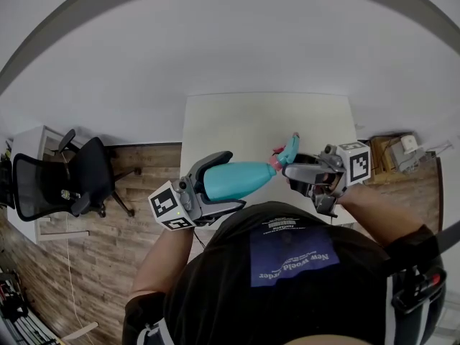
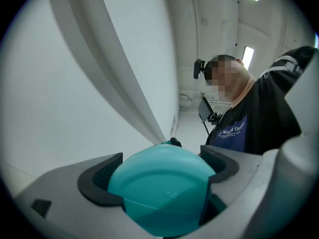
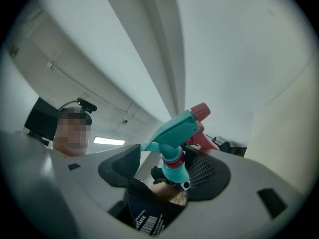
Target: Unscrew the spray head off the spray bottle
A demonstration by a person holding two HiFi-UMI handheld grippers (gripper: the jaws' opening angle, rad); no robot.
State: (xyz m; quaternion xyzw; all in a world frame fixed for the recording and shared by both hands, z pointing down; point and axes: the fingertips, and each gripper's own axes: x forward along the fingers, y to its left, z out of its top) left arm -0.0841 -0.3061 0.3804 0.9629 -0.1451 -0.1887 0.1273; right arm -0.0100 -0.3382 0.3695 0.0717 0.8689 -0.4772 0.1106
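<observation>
Between the two grippers, held up off the white table [image 1: 266, 121], the teal spray bottle [image 1: 251, 176] lies roughly level with its narrow end pointing to the person's right. Left gripper [image 1: 233, 180] is clenched on the bottle's fat end. In the left gripper view both dark pads press the sides of the rounded teal base [image 2: 164, 193], which faces the camera and fills the gap of the left gripper [image 2: 162, 171].

Spray head [image 1: 289, 152] is teal with a pink nozzle tip, pink trigger and pink collar ring. It sits right at the bottle's narrow end, nozzle pointing away from the person. Cannot tell if it is still threaded on.

Right gripper [image 1: 296, 177] grasps the spray head. In the right gripper view the spray head [image 3: 177, 133] stands between the pads of the right gripper [image 3: 167, 169], with the trigger against the mesh pad on the view's right. A small white tip shows at its lower end.

Writing: the blue patch [image 1: 295, 254] on the person's black shirt reads "New world order", upside down in the head view; the smaller line by it is too small to read. A black piece with a white barcode label [image 3: 144, 218] sits low in the right gripper view, its print unreadable. Square black-and-white markers are on the left cube [image 1: 172, 205] and the right cube [image 1: 356, 162].

Black office chair [image 1: 65, 182] stands on the wood floor [image 1: 93, 264], well left of the table.
</observation>
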